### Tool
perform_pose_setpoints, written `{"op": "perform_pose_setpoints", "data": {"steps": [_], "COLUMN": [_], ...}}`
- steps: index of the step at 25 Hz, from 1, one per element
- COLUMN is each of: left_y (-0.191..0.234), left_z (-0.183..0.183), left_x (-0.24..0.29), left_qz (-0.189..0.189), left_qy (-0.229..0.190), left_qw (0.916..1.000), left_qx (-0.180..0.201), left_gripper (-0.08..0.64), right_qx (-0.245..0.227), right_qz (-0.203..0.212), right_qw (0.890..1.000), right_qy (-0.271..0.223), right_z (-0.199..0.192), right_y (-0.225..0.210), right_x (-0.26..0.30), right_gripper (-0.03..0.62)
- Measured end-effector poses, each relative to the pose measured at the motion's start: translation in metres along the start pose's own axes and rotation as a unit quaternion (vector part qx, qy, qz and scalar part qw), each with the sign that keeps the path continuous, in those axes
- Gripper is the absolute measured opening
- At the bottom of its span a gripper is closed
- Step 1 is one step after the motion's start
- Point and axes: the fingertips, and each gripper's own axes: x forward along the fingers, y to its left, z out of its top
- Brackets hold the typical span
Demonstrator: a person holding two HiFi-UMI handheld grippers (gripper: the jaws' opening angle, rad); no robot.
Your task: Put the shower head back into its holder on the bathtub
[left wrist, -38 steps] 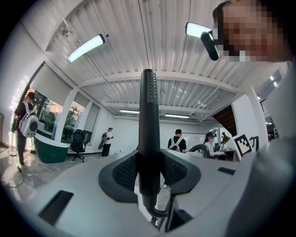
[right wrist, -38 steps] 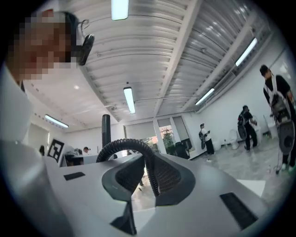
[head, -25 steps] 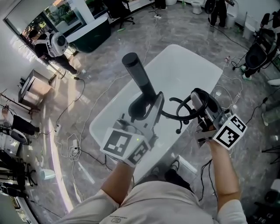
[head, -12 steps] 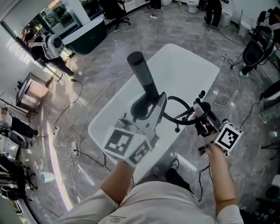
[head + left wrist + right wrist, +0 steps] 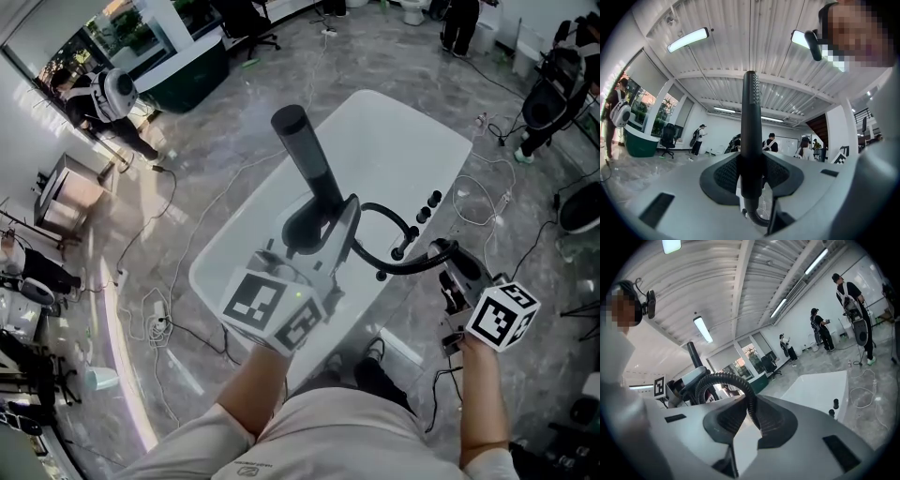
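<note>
My left gripper (image 5: 751,174) is clamping its pads on the shower head (image 5: 750,112), holding its handle upright above the bathtub (image 5: 394,141). My right gripper (image 5: 749,420) is pinching the black hose (image 5: 723,377) (jaws closed on it), which is looping between the two tools. I am judging this as the carry step, since the head is not yet sitting in any holder. Next I am expecting to steer the handle toward the black fittings (image 5: 428,205) on the tub rim while feeding hose slack.

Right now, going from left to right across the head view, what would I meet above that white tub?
shower head → hose → right gripper
</note>
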Motion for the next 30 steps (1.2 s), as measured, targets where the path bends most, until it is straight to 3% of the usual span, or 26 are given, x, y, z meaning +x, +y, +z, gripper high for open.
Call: {"op": "perform_pose_setpoints", "data": {"steps": [5,8,16,22,30], "left_y": [-0.003,-0.005,-0.001,-0.004,-0.001], "left_z": [-0.01,-0.019,-0.017,-0.02,-0.036], "left_x": [0.015,0.019,0.016,0.014,0.025], "left_qz": [-0.011,-0.014,-0.017,-0.009,-0.014], "left_qy": [0.013,0.024,0.009,0.014,0.026], "left_qw": [0.9999,0.9996,0.9993,0.9996,0.9992], "left_qx": [-0.001,-0.005,-0.032,-0.024,-0.028], "left_gripper": [0.133,0.133,0.132,0.133,0.133], "right_qx": [-0.015,-0.016,-0.108,-0.107,-0.145], "right_qz": [-0.036,-0.042,-0.089,-0.106,-0.103], "right_qw": [0.998,0.998,0.989,0.985,0.981], "right_qy": [0.038,0.035,0.04,0.08,0.078], "right_z": [-0.015,-0.029,-0.045,-0.066,-0.021], "right_y": [-0.027,-0.034,-0.061,-0.084,-0.047], "right_x": [0.007,0.011,0.008,0.015,-0.024], "right_gripper": [0.069,0.068,0.067,0.067,0.067]}}
